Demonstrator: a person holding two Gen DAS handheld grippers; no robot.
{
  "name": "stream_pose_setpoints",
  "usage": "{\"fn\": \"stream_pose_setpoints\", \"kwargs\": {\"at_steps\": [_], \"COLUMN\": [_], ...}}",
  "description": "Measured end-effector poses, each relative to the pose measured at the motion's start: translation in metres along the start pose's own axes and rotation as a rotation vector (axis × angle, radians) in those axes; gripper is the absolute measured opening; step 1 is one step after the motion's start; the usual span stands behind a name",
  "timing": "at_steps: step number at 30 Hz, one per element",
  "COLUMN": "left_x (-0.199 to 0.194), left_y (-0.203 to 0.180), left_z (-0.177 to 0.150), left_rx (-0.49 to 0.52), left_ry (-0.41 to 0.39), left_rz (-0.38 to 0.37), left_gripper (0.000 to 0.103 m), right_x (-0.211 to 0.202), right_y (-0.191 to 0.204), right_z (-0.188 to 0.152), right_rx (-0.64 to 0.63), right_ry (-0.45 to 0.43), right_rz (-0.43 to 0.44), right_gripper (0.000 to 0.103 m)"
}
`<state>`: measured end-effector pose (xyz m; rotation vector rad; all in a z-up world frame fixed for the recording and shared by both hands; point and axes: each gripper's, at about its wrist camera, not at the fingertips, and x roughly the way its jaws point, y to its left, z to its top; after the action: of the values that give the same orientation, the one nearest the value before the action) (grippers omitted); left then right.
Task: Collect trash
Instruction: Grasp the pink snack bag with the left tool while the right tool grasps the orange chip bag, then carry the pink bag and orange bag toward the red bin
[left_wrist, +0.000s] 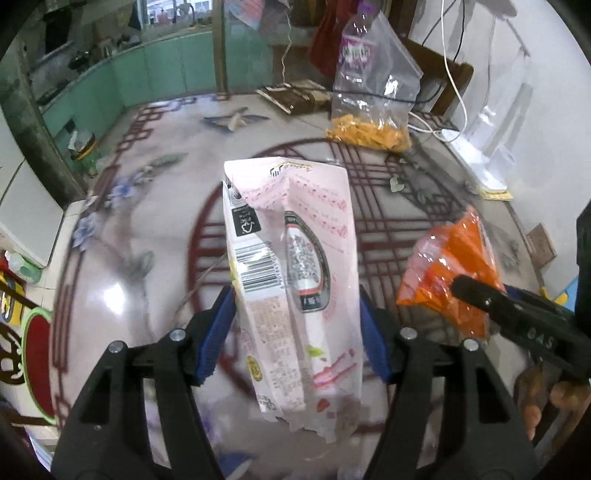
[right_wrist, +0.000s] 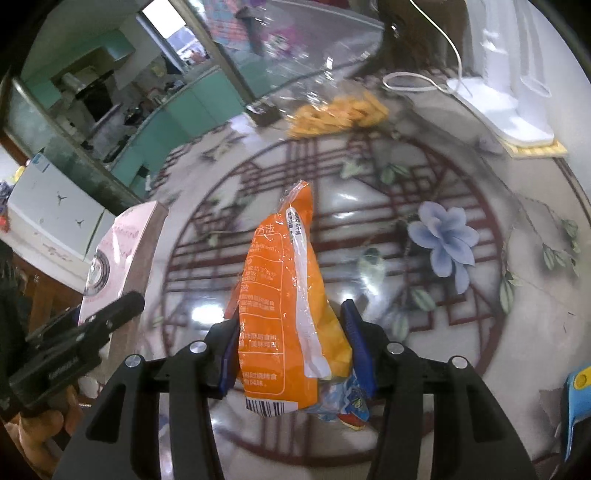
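A pink-and-white food package (left_wrist: 291, 229) with a barcode stands upright between the blue pads of my left gripper (left_wrist: 295, 295), which is shut on its sides above the table. To its right, an orange wrapper (left_wrist: 454, 258) hangs from a black finger (left_wrist: 476, 291) of my right gripper. In the right wrist view, my right gripper (right_wrist: 291, 317) is shut on that orange wrapper (right_wrist: 280, 266), and a crumpled blue wrapper (right_wrist: 351, 402) is bunched under it. The pink package (right_wrist: 122, 243) and a left finger (right_wrist: 118, 306) show at the left edge.
The glossy table (left_wrist: 147, 221) bears a red lattice and flower print. At its far side stand a clear bag of orange snacks (left_wrist: 369, 110), a brown box (left_wrist: 295, 96), and a white appliance base (right_wrist: 509, 110) with a cable. A blue object (right_wrist: 576, 398) sits at the right edge.
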<state>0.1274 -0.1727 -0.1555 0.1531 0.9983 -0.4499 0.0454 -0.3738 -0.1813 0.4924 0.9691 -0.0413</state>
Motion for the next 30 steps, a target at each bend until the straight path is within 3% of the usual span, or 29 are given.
{"fn": "stream_pose_setpoints", "kwargs": {"at_steps": [13, 30], "left_x": [-0.082, -0.128], "left_y": [0.037, 0.113], "left_z": [-0.045, -0.085], "left_rx": [-0.062, -0.137], "left_ry": [-0.109, -0.167], "left_rz": [0.029, 0.111], "left_gripper": [0.063, 0.063], "right_x": [-0.036, -0.029], "right_y": [0.072, 0.159], "right_z": [-0.022, -0.050], "right_rx": [-0.114, -0.229], "right_ry": [-0.060, -0.048], "right_rz": [0.066, 0.139], "right_gripper": [0.049, 0.049]}}
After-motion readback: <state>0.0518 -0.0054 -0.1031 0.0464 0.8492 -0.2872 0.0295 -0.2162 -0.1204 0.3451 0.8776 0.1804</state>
